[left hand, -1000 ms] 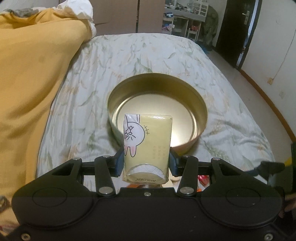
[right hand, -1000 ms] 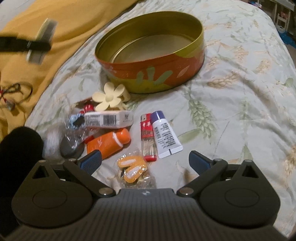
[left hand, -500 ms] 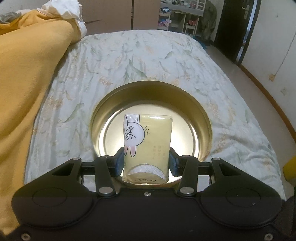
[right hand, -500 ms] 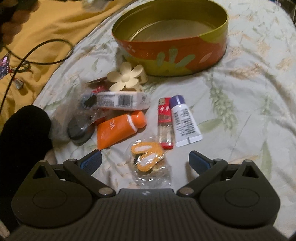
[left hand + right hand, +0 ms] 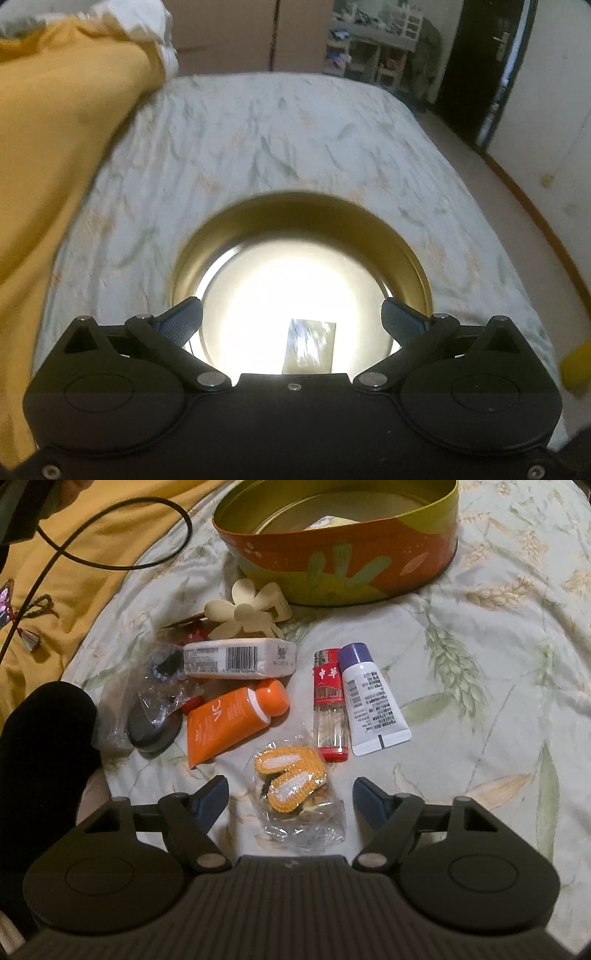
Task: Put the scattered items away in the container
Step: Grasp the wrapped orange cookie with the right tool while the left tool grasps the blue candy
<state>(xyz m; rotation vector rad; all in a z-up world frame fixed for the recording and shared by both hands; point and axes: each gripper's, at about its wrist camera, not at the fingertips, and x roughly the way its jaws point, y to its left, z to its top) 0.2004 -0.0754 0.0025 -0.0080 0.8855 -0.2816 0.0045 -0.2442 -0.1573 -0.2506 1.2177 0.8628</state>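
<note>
Released since the earlier frame: tissue pack (image 5: pixel 309 346), then clamped in left tongs (image 5: pixel 291 320), now lying blurred on floor of tin (image 5: pixel 406 254), lower centre of left view; jaws opening wide, nothing between them. Right view drawn closer over the scatter on the bed (image 5: pixel 498 635).

Step in hand: first item dropped; second pick begun. Right tongs (image 5: pixel 290 794) closing, jaws either side of bagged crochet clips (image 5: pixel 290 775), pads not yet touching.

Scatter, left to right:
- dark disc in crinkled clear film (image 5: pixel 153 727)
- white barcoded pack (image 5: pixel 240 658), soft
- cream flower claw clip (image 5: pixel 245 611), rigid
- orange squeeze tube (image 5: pixel 236 722)
- red lighter (image 5: pixel 328 705)
- white purple-capped tube (image 5: pixel 373 701)

Next move, judged: squeeze on slippery bag, lift, carry to tin at upper frame.
</note>
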